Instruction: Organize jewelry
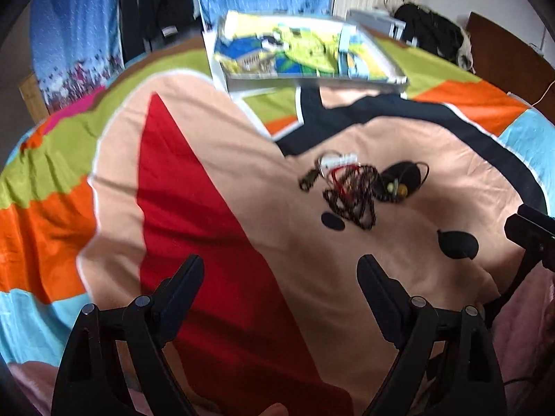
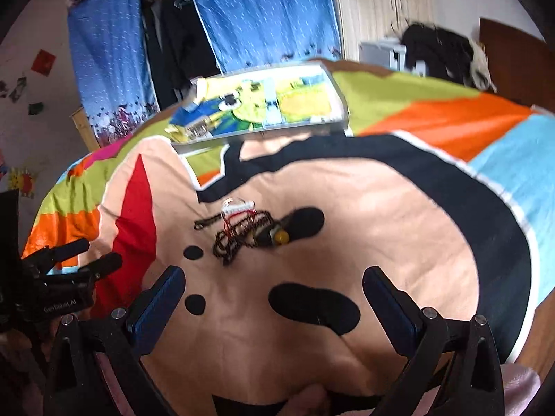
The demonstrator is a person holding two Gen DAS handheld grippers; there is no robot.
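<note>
Approach step: left tongs point(image 1: 281, 270) and right tongs point(image 2: 274, 280) both apart, empty; next, reach the tangled jewelry pile point(image 1: 350, 187) on the bed point(image 1: 242, 173).

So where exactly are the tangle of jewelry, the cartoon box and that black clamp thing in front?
jewelry pile point(image 1: 350, 190), left wrist view, on the dark bead strands at its middle.
cartoon box point(image 2: 263, 104), right wrist view, on its printed top.
right gripper point(image 2: 274, 284), right wrist view, midway between its open fingertips.
</note>
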